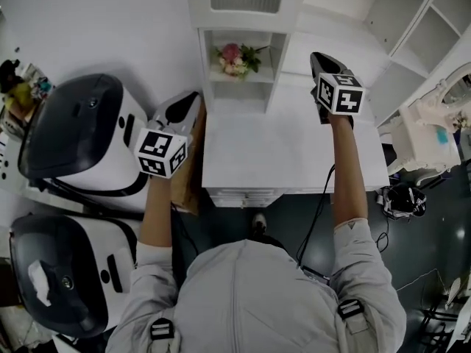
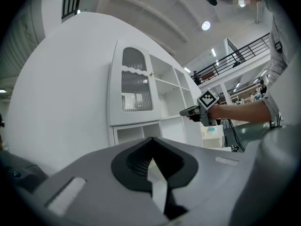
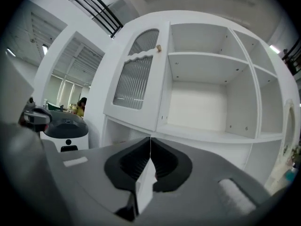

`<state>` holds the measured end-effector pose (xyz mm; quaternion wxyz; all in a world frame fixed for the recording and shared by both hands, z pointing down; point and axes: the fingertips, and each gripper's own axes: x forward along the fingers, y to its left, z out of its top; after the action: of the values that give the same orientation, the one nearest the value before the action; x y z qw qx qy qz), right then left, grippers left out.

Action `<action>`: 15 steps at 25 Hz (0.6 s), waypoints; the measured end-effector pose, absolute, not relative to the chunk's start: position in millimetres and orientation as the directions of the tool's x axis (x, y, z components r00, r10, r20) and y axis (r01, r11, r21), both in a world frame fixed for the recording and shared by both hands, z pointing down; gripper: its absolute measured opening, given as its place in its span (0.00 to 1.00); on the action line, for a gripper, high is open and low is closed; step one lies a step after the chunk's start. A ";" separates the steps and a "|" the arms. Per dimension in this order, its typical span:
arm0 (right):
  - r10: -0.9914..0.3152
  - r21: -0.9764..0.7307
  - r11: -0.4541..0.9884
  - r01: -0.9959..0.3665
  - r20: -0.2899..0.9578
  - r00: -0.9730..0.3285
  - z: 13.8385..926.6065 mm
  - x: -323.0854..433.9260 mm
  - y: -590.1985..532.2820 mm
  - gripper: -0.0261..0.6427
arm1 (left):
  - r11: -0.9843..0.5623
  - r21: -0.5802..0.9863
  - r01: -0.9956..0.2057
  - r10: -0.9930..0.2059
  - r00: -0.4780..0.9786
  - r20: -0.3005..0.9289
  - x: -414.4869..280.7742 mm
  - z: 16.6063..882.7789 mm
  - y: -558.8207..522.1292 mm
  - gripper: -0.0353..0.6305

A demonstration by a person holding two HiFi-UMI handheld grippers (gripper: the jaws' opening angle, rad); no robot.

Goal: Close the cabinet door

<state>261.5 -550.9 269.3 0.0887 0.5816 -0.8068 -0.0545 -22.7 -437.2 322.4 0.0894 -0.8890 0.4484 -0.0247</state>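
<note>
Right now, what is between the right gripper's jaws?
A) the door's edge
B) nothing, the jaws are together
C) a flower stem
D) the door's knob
B: the right gripper shows its jaws pressed together with nothing between, and the cabinet door with its knob stands beyond them.

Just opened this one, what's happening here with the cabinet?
A person stands at a white cabinet with a hand-held gripper in each hand. The left hand-held gripper and right hand-held gripper both point toward it, jaws together and empty, neither touching it. The ribbed-glass door over the left compartment looks shut or nearly so; the shelves beside it stand open.
</note>
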 end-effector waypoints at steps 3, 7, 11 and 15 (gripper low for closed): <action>-0.954 0.192 0.298 -0.935 0.098 -0.284 288.0 265.4 -509.7 0.04 | -0.602 -0.172 -0.780 -0.787 0.616 -0.040 -20.7 332.0 -422.3 0.08; -0.962 0.224 0.268 -0.937 0.104 -0.251 305.7 262.5 -451.1 0.04 | -0.631 -0.185 -0.754 -0.763 0.646 -0.029 -18.7 339.6 -401.1 0.08; -0.964 0.229 0.265 -0.937 0.089 -0.251 311.8 247.8 -399.9 0.04 | -0.651 -0.216 -0.727 -0.739 0.672 -0.034 -17.6 338.7 -377.4 0.08; -0.967 0.264 0.255 -0.930 0.070 -0.245 318.6 226.7 -355.6 0.04 | -0.660 -0.241 -0.712 -0.726 0.686 -0.037 -24.3 338.8 -353.5 0.08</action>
<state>226.7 -355.6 318.6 0.1094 0.6044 -0.7846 -0.0842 -24.3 -353.5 338.8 0.1189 -0.9105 0.3948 -0.0311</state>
